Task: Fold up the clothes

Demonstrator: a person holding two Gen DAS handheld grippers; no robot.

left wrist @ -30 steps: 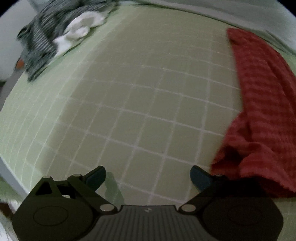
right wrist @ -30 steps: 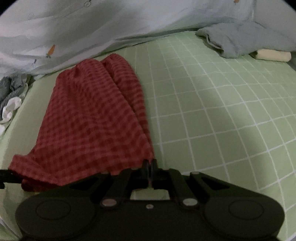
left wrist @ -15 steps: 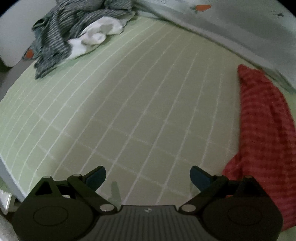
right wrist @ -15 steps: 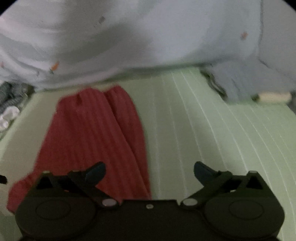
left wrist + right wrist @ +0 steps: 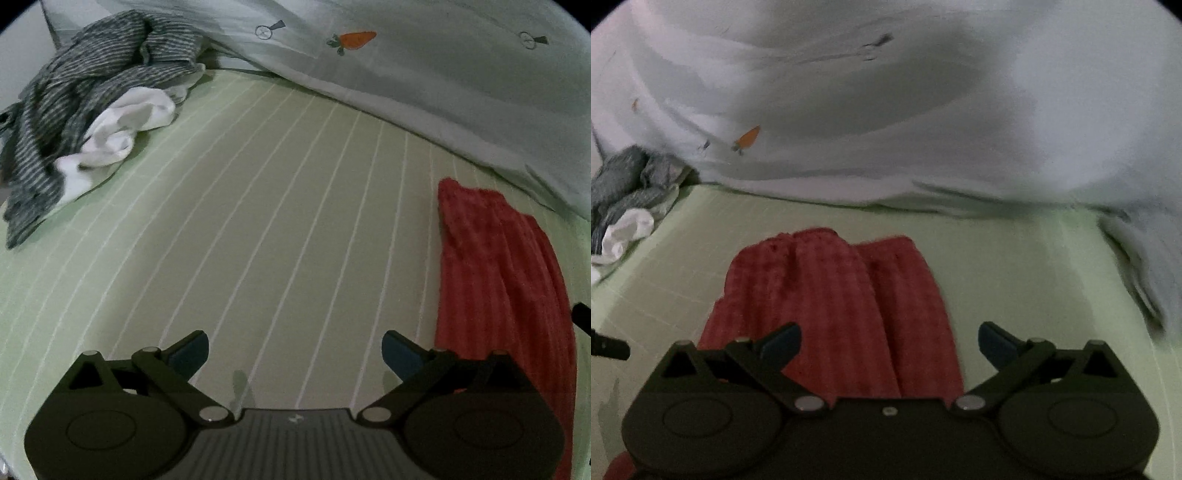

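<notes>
Both my jaws stood wide apart, holding nothing: my left gripper [image 5: 294, 354] over the bare bed [image 5: 280, 229], my right gripper [image 5: 889, 343] above the red garment [image 5: 834, 310].

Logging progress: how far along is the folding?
Done: red checked garment lies folded lengthwise on the green sheet. In hand: nothing; left gripper and right gripper both have jaws open. Left: striped grey garment and white piece lie crumpled.
</notes>
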